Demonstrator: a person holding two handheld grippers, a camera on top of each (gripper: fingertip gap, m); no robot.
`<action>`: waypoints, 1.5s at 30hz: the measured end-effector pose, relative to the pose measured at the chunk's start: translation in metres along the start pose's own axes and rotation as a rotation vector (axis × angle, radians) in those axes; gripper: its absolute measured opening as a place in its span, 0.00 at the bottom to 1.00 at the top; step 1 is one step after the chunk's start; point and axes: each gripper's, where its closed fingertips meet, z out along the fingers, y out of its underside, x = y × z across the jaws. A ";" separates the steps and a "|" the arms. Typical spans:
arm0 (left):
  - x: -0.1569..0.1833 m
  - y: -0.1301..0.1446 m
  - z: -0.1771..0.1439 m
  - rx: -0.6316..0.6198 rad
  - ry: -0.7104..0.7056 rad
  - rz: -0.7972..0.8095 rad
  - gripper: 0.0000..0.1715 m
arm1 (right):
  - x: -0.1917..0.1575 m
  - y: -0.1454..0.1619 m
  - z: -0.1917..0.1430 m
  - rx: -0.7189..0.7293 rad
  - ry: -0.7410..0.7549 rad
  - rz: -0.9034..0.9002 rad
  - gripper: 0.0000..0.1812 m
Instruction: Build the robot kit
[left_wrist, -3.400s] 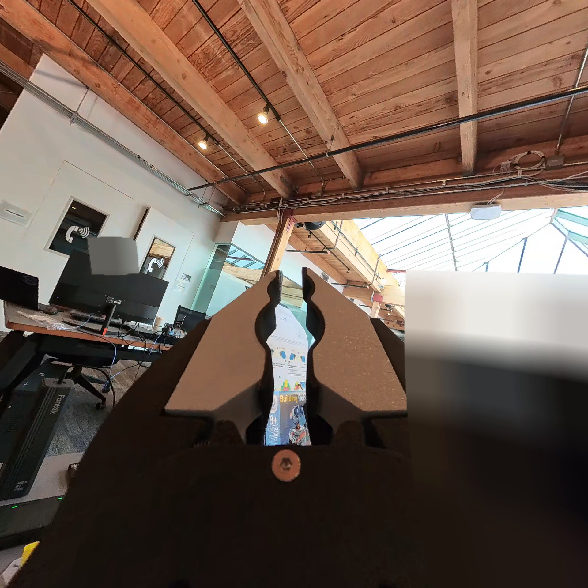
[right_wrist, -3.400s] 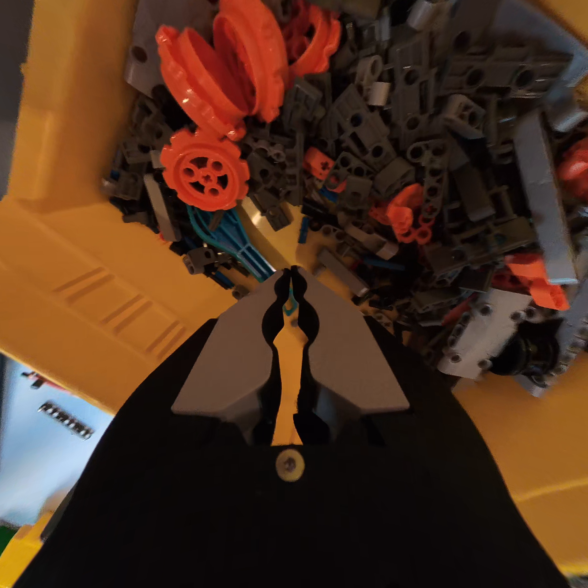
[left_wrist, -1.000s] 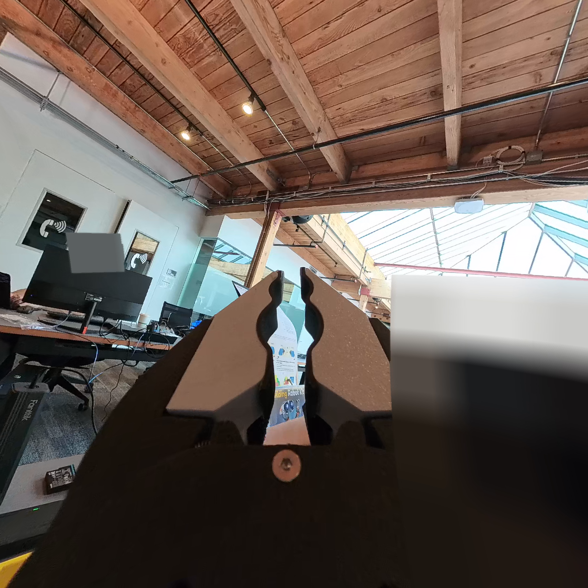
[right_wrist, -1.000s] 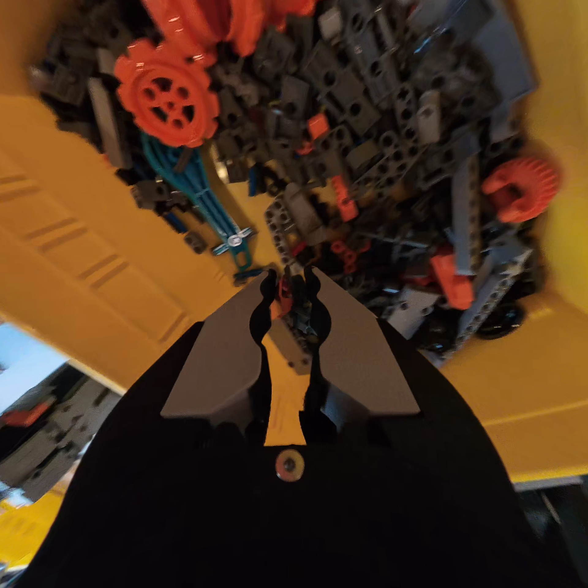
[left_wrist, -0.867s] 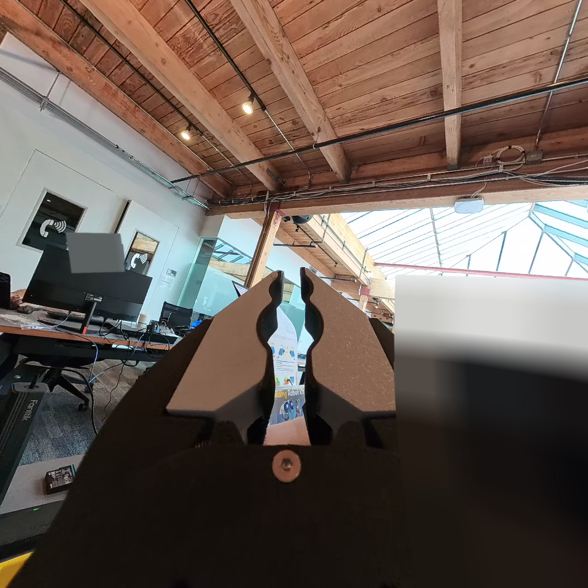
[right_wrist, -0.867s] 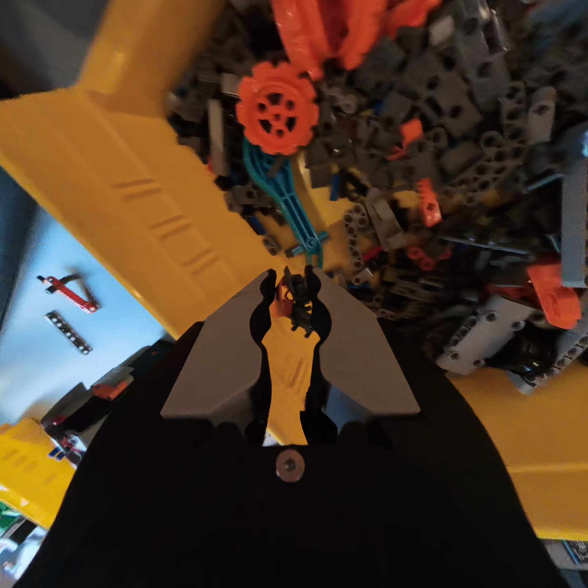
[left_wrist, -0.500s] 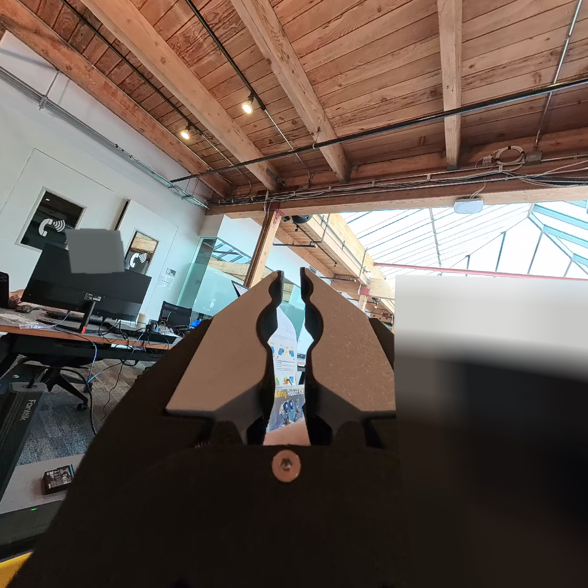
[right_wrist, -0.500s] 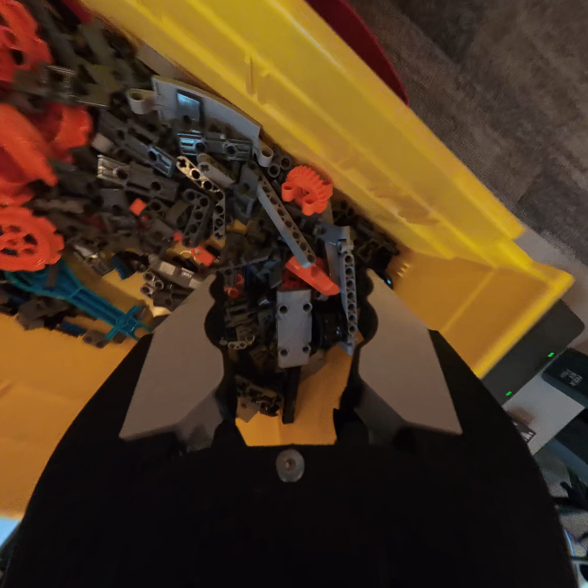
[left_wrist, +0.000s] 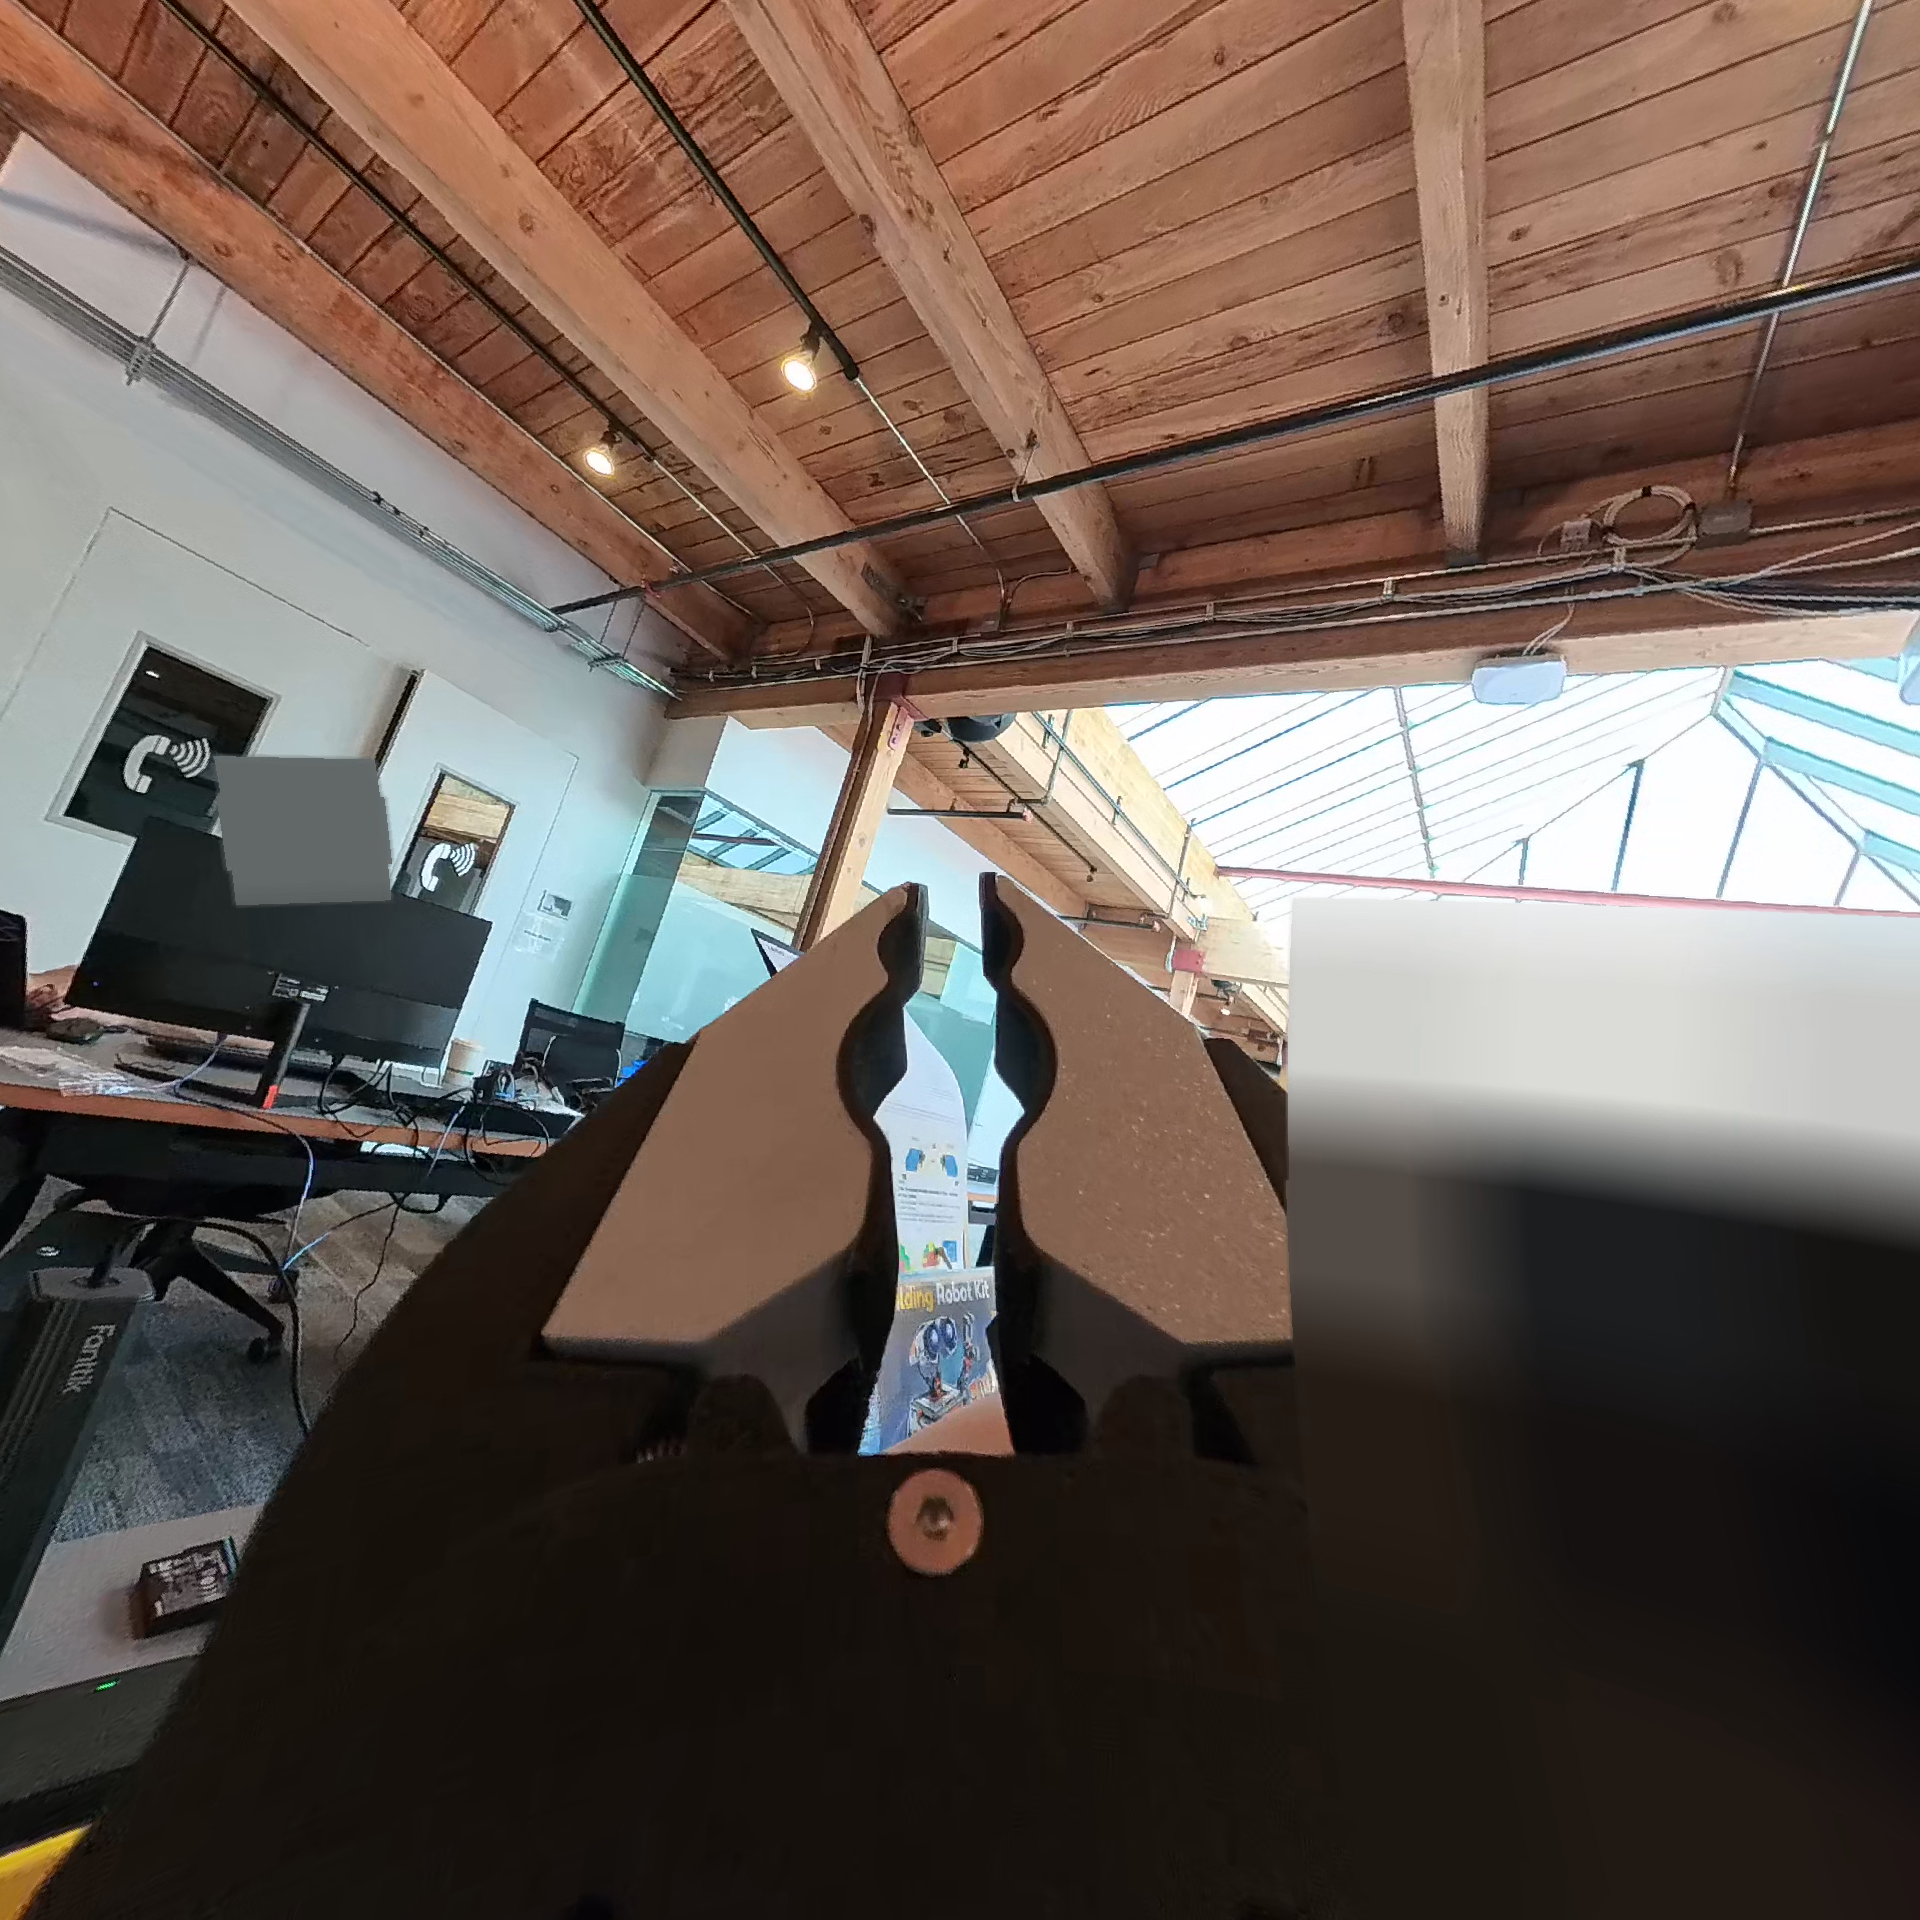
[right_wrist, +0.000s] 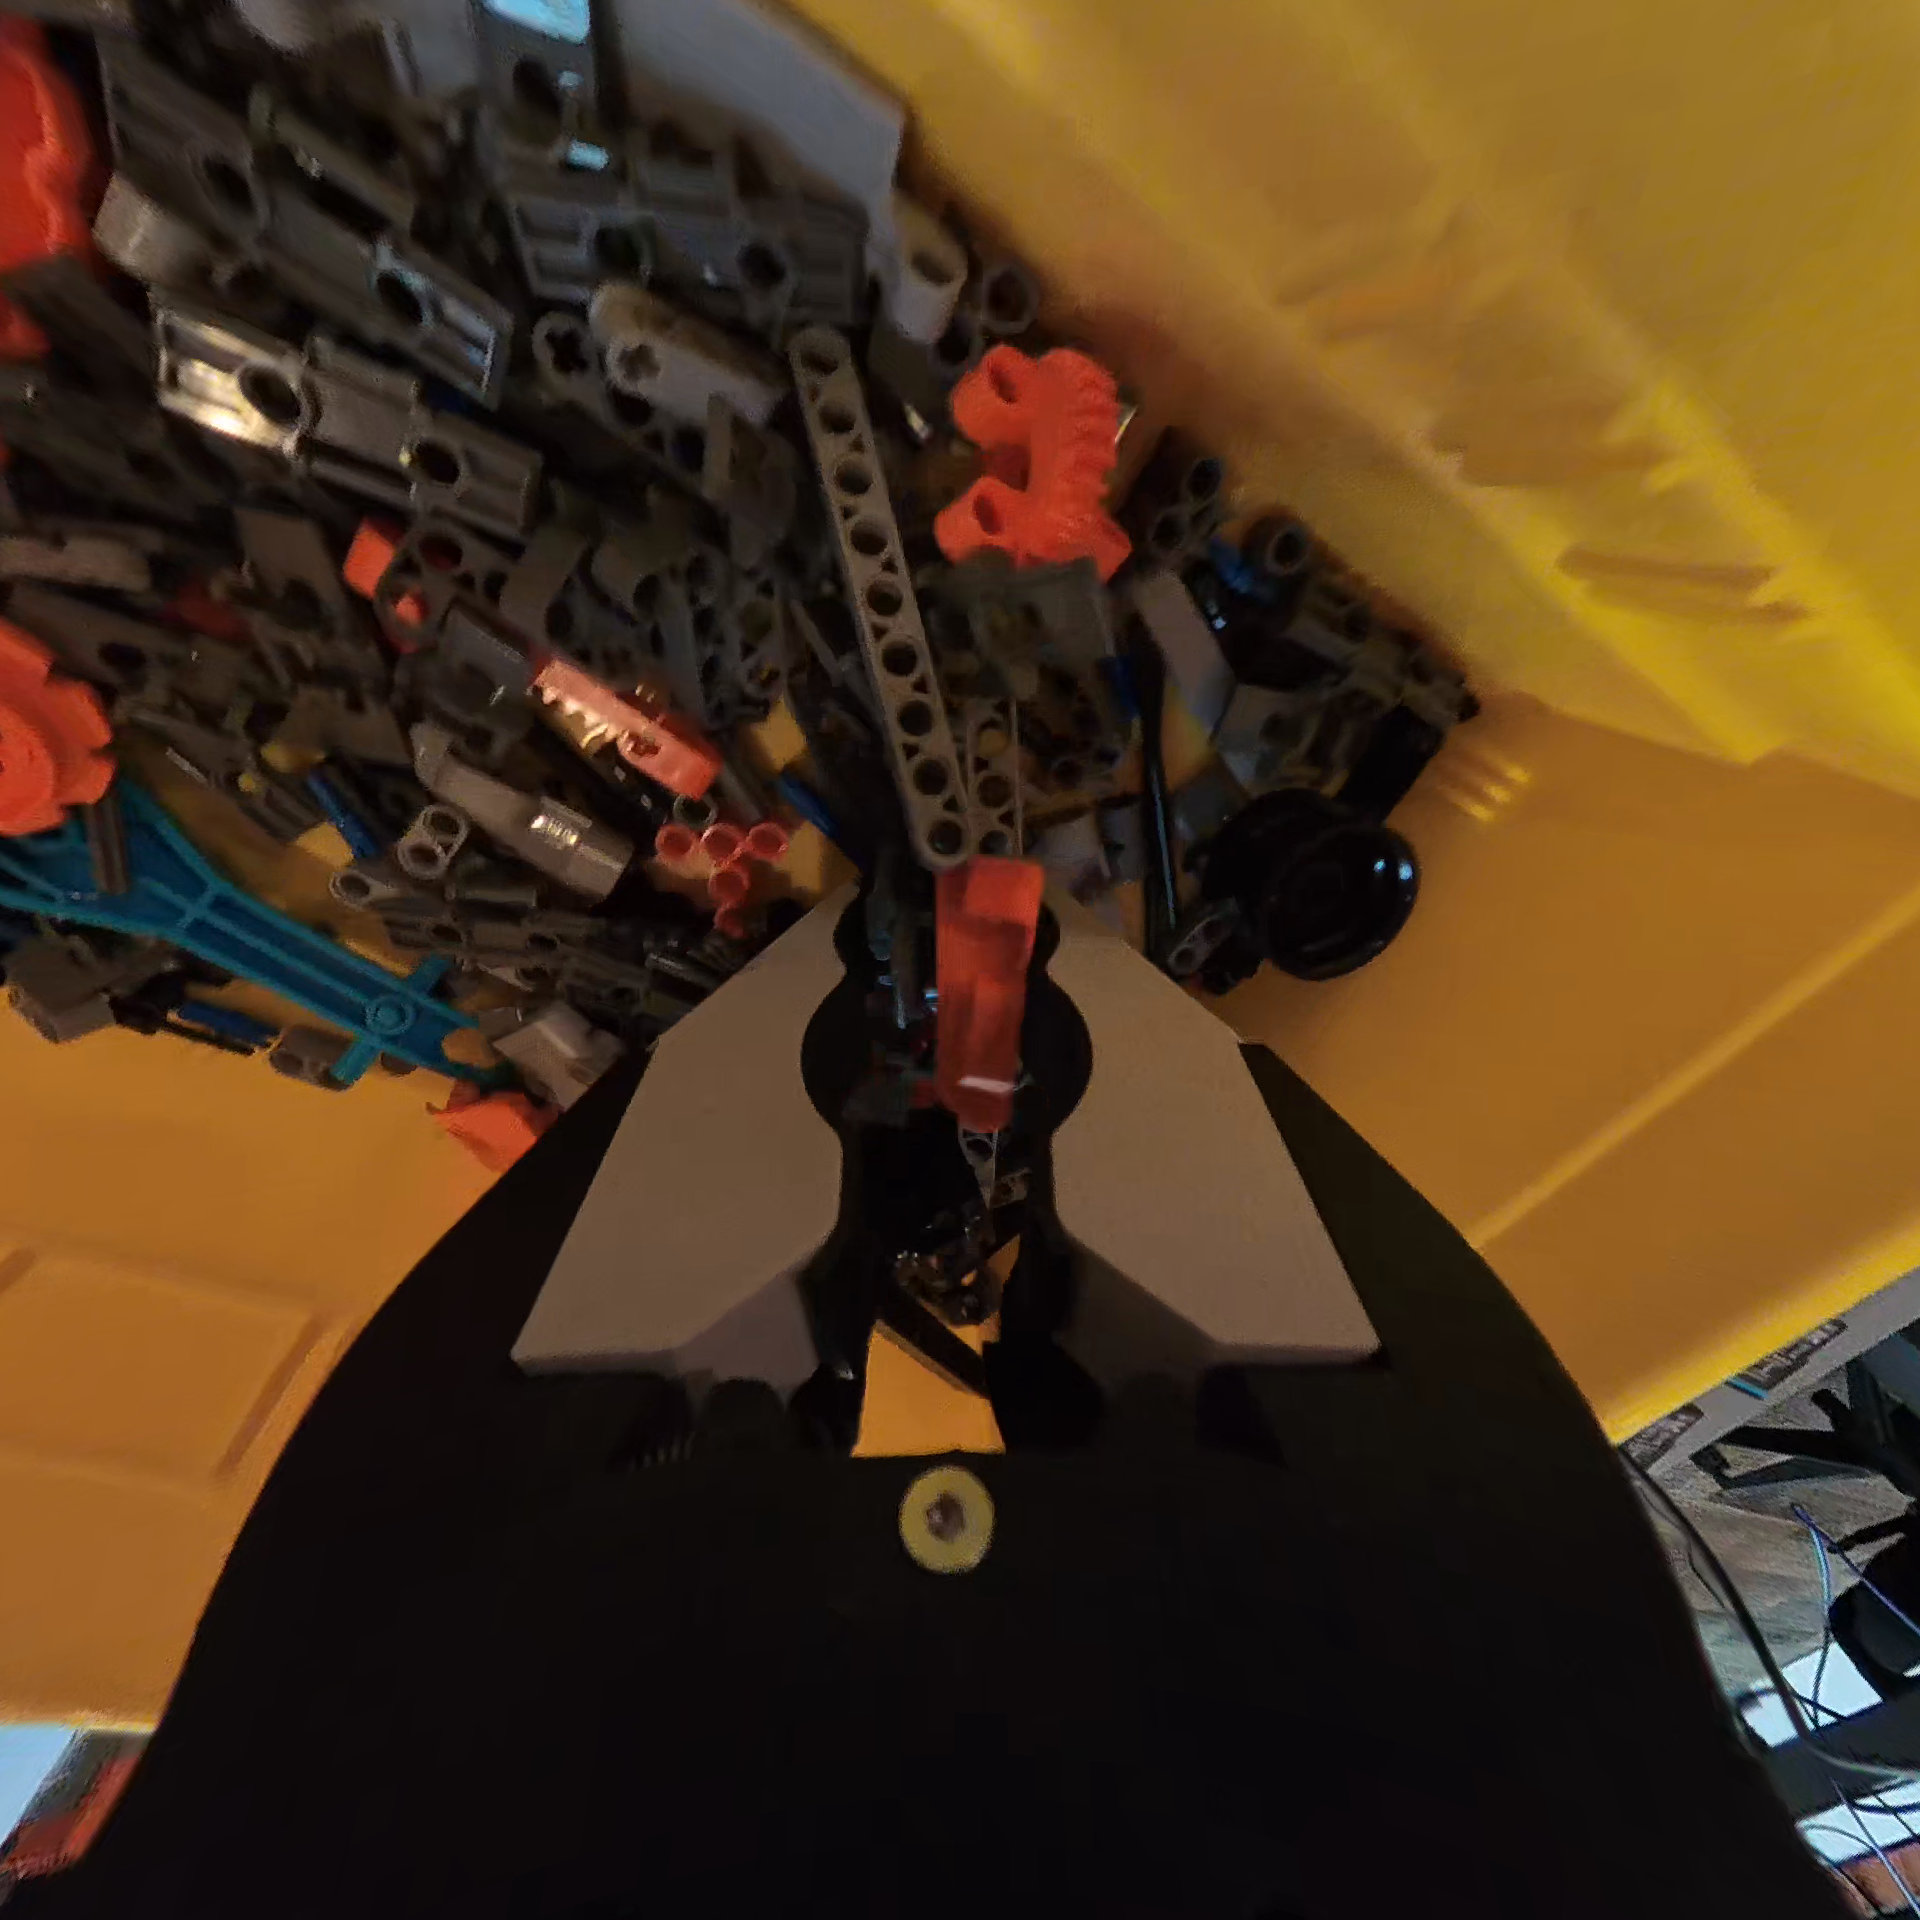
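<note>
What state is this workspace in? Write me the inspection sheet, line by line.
Surface: yellow bin, floor partly bare.
Job's things: red piece between the right tongs.
Clutter: heaped dark parts, long grey beam, orange gear, black wheel, teal frame.
Grippers: left tongs slightly open, empty, aimed at the wooden ceiling; right tongs flank the red piece, grip unclear.
Cables: loose leads under the desk.
Surroundings: monitor, skylight.

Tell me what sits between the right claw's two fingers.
In the right wrist view, a red brick piece sits between the right claw fingers, with dark small parts beside it, over the yellow bin.
</note>
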 end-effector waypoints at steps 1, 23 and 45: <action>0.000 0.000 0.000 0.000 0.001 -0.002 0.05 | -0.002 0.002 -0.001 0.001 -0.001 -0.001 0.14; 0.002 -0.001 0.000 0.005 0.012 -0.009 0.05 | -0.135 -0.023 -0.066 0.293 -0.227 -0.062 0.13; 0.003 -0.001 0.000 0.009 0.012 -0.003 0.05 | -0.004 0.036 -0.020 0.056 -0.052 -0.159 0.22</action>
